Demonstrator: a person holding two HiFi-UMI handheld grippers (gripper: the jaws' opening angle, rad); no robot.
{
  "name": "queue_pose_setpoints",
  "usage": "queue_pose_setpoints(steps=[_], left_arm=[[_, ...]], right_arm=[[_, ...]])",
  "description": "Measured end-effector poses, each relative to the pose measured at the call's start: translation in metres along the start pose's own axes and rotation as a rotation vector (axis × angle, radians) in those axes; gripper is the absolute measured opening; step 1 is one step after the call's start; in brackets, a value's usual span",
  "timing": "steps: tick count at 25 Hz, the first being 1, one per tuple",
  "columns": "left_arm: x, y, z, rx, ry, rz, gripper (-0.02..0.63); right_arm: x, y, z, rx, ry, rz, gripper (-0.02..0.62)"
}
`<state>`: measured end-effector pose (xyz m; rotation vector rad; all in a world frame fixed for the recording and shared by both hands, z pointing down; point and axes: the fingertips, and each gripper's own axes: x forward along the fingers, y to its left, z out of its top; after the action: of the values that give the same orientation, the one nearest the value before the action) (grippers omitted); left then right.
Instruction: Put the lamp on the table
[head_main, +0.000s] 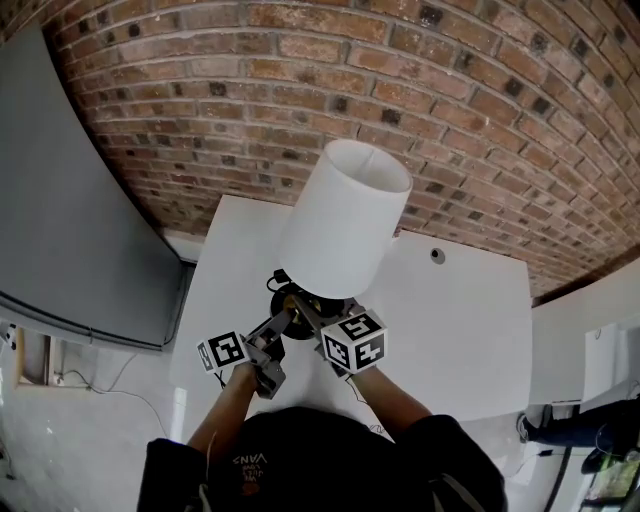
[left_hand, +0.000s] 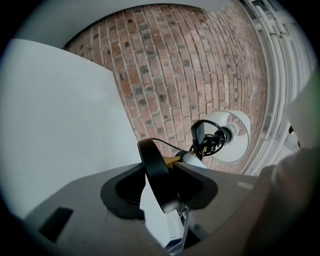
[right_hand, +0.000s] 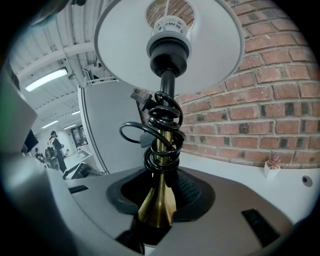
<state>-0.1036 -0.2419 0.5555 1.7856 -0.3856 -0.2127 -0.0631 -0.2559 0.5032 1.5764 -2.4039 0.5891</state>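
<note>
A lamp with a white drum shade, a brass stem and a round black base is held tilted over the white table, its shade leaning toward the brick wall. My left gripper is shut on the black base, which stands edge-on between the jaws. My right gripper is shut on the flared brass foot of the stem. A black cord is coiled round the stem under the shade. The same shade and cord show past the base in the left gripper view.
The red brick wall runs behind the table. A grey panel stands at the left. The table has a small round grommet near its far edge and a tiny white pot by the wall. Floor clutter lies at the lower right.
</note>
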Motion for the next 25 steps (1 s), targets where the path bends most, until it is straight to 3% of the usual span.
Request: queue_pose_setpoints(steps=[12, 25], left_arm=[[0.040, 0.023, 0.026, 0.091, 0.080, 0.006, 0.195], [0.066, 0.064, 0.035, 0.113, 0.127, 0.043, 0.206]], right_arm=[[0.032, -0.043, 0.001, 0.078, -0.041, -0.081, 0.118], [0.062, -0.089, -0.016, 0.090, -0.053, -0.146, 0.114]])
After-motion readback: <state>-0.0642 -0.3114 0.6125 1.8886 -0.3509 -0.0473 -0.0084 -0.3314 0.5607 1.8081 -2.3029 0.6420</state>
